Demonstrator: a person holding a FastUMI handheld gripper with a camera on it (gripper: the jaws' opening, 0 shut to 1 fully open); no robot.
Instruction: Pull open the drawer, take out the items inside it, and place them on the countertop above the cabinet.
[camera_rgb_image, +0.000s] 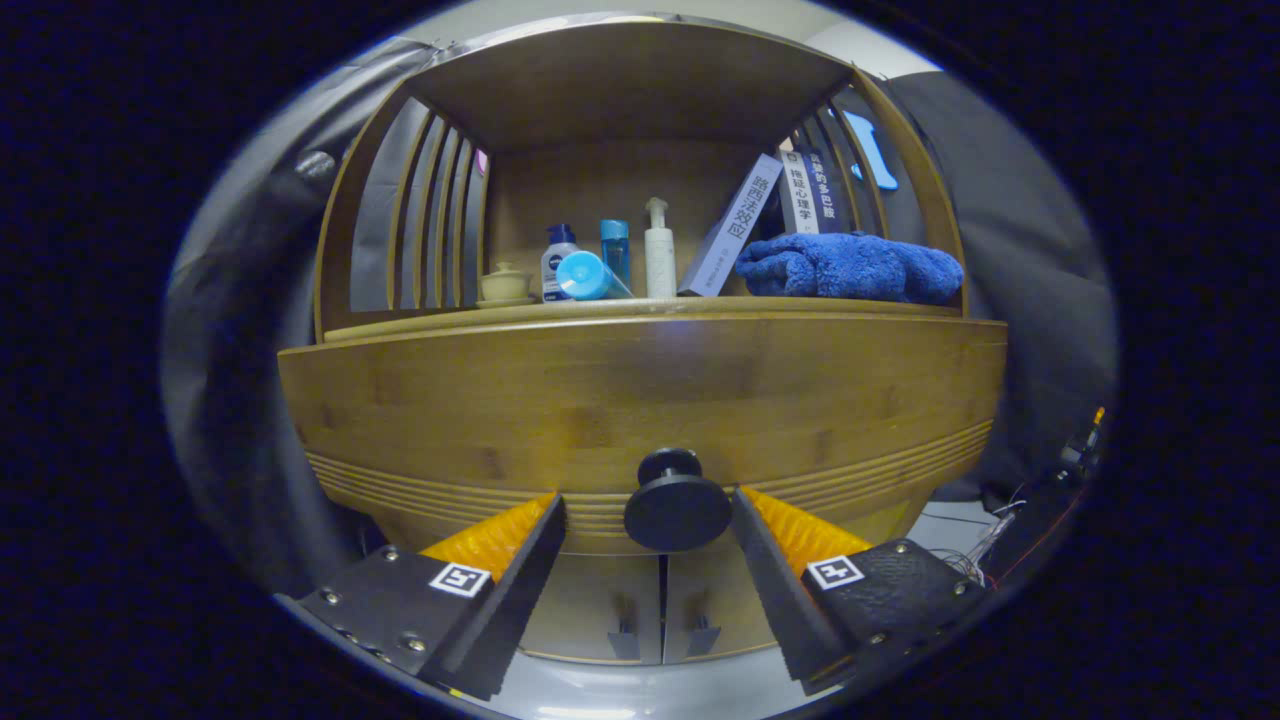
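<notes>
A wooden drawer front (640, 390) fills the space just ahead of me, with a round black knob (677, 505) at its lower middle. My gripper (648, 510) is open, and the knob sits between the two fingertips with a gap on each side. The drawer looks closed; its inside is hidden. Above it runs the countertop (640, 308) of the cabinet, under an open wooden shelf frame.
On the countertop stand a small cream lidded pot (505, 285), several bottles (600, 265), leaning books (735, 230) and a blue towel (850, 266). Slatted side walls (430, 220) close the shelf. Below the drawer are two cabinet doors (660, 610). Cables (1010, 520) lie at the right.
</notes>
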